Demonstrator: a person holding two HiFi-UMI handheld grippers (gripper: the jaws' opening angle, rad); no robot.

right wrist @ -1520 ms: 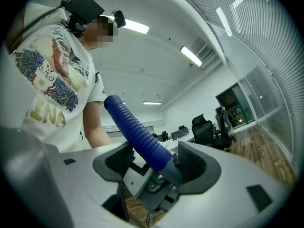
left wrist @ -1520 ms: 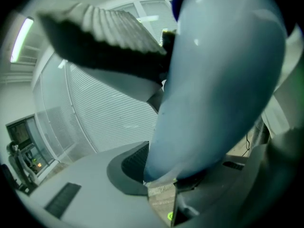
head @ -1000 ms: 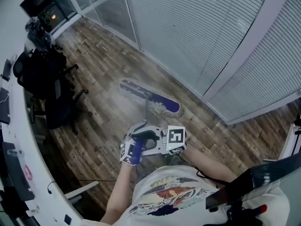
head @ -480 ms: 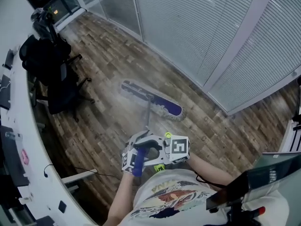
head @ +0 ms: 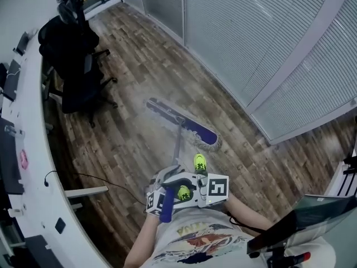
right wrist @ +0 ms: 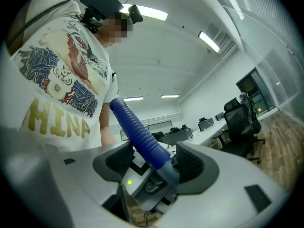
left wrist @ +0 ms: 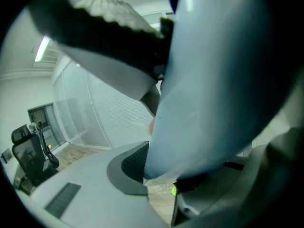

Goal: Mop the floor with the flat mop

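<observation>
The flat mop (head: 184, 124) lies at the centre of the head view. Its purple pad is flat on the wood-plank floor (head: 134, 149) and set diagonally, near the blinded glass partition (head: 268, 49) at upper right. Its pale shaft (head: 177, 149) runs from the pad down the frame to both grippers at lower centre. The left gripper (left wrist: 161, 177) pinches this shaft, which fills the gap between its jaws. The right gripper (right wrist: 156, 165) is clamped on the blue grip (right wrist: 137, 129) where it joins the shaft (the grip's free end points toward the person's printed shirt). A yellow-green shoe (head: 199, 162) stands just right of the shaft. A black office chair (head: 78, 88) sits at upper left, beside the curved white desk (head: 28, 149).
</observation>
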